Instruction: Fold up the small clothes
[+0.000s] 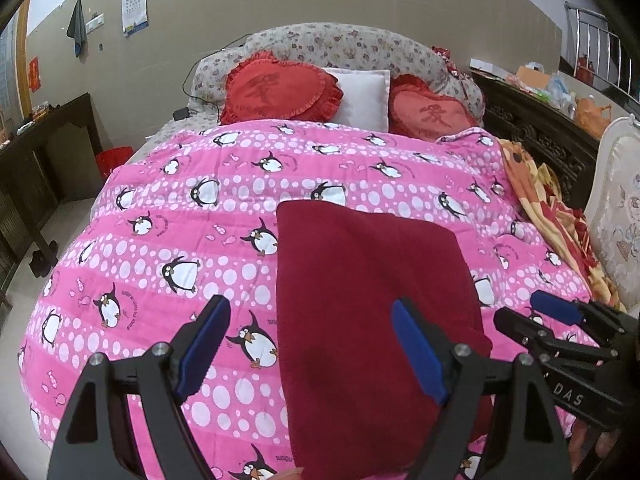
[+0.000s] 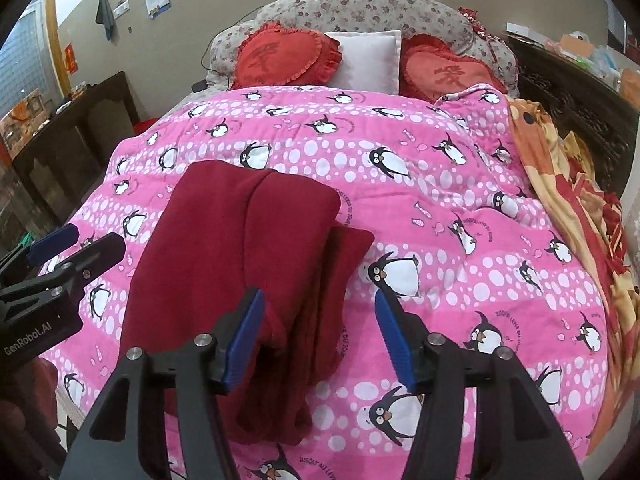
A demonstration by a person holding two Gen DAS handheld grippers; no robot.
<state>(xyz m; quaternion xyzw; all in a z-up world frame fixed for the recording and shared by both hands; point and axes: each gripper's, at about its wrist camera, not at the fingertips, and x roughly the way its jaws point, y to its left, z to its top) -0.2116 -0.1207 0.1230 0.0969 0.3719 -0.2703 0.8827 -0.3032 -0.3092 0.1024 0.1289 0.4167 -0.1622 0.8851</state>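
A dark red garment lies folded lengthwise on the pink penguin quilt, near the bed's front edge. In the right wrist view the garment shows a folded layer on top and a strip sticking out at its right side. My left gripper is open and empty, hovering over the garment's left edge. My right gripper is open and empty, above the garment's right edge. Each gripper shows in the other's view: the right one, the left one.
Two red heart cushions and a white pillow lie at the headboard. An orange patterned blanket lies along the bed's right side. A dark wooden cabinet stands left, a white chair right.
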